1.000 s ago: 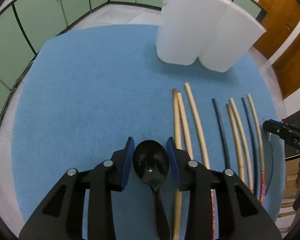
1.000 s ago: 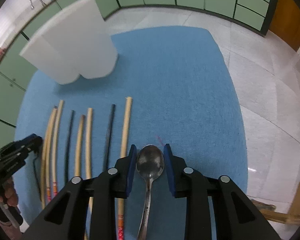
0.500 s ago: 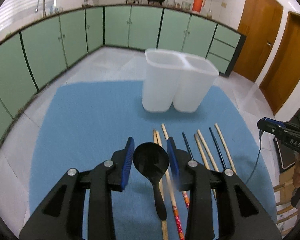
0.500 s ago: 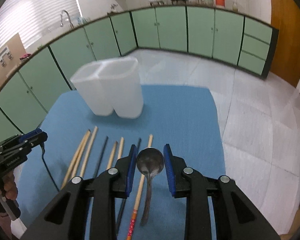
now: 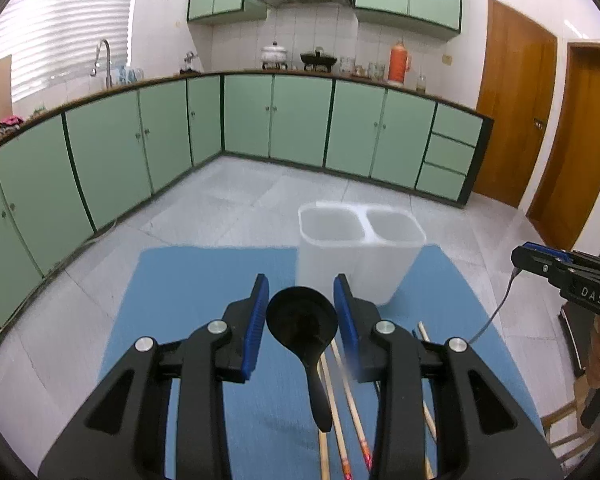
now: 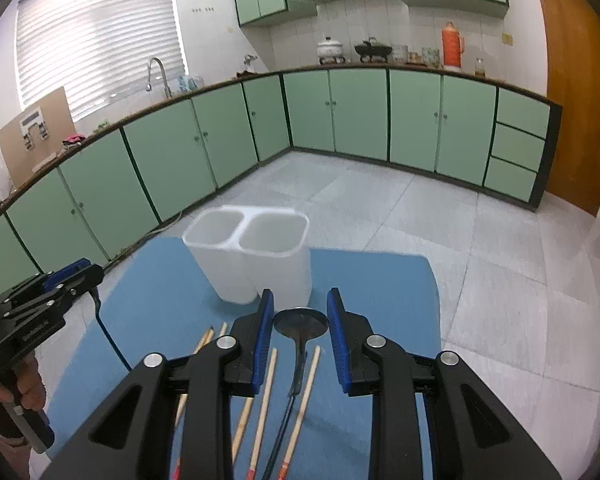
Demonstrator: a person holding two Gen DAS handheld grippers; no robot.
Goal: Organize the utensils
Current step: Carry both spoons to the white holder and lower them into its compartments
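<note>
Left wrist view — left tongs (image 5: pixel 301 312) clamp a black spoon (image 5: pixel 302 322); right tongs (image 6: pixel 299 318) clamp a metal spoon (image 6: pixel 299 325).

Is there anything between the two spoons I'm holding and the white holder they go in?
Nothing visible blocks either path. The black spoon in the left gripper and the metal spoon in the right gripper face the white two-compartment holder across bare blue mat. The chopsticks lie below them.

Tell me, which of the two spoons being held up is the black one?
The black spoon between the left gripper's fingers; the right gripper holds a shiny metal spoon.
</note>
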